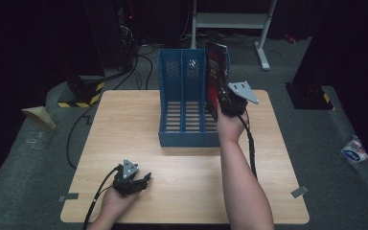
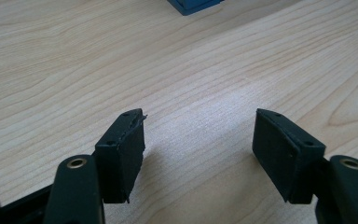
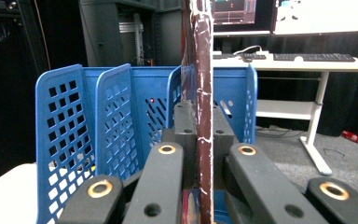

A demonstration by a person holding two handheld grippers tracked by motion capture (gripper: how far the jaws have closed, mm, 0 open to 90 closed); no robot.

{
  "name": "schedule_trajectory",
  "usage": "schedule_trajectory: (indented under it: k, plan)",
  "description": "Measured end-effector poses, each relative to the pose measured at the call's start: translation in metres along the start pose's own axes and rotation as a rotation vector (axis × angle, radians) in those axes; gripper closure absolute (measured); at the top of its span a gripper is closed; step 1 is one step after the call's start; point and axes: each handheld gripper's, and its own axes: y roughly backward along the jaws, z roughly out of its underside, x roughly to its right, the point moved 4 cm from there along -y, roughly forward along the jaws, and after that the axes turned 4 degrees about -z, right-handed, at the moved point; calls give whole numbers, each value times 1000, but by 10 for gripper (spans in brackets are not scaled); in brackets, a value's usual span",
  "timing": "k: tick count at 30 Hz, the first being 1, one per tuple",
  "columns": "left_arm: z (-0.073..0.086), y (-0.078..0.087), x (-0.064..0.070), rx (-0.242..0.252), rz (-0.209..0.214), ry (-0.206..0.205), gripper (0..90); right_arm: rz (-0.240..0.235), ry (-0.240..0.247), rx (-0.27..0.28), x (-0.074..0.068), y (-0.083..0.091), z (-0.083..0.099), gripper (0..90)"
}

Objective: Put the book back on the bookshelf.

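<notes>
At the near left of the wooden bench (image 1: 187, 191), the left gripper (image 1: 146, 178) rests low in the person's left hand (image 1: 117, 199), its cable trailing back off the near edge. The left gripper view shows its jaws standing wide apart over bare wood with nothing between them, and a blue corner of the rack at the top edge.

Toward the middle and far side of the bench stands the blue file rack (image 1: 184, 96), upright, with perforated dividers splitting it into slots and its open side facing the person.

At the rack's right end is the book (image 1: 215, 76), dark red and black, standing upright on edge and leaning slightly. It sits at the rightmost slot, against the right-hand wall; whether its lower edge rests on the rack floor cannot be told. The right gripper (image 1: 223, 104) clamps the book's near edge, with the grey three-cornered plate on top and the right hand (image 1: 230, 125) behind it. In the right gripper view, the jaws are closed tight on the book's worn, scuffed spine (image 3: 203, 93), with the blue dividers (image 3: 116, 121) to the left of it.
</notes>
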Motion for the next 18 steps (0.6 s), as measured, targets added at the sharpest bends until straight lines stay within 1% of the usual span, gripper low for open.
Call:
schedule_trajectory:
  k: [3,6,7,11,13,18]
  plan:
    - [0,0,1,1,-1,-6,344,-7,8,2,-3,1,6,863]
    - [0,0,1,1,-1,-6,344,-6,3,-1,-3,3,9,863]
    - [0,0,1,1,0,-4,344,-7,0,0,-2,4,11,863]
    - [0,0,1,-9,-2,-19,343,-4,-1,2,2,7,20,863]
    - [0,0,2,-10,-5,-16,343,-1,-7,3,3,9,24,863]
    - [0,-1,2,-16,-11,-22,343,-4,-6,-4,3,10,24,861]
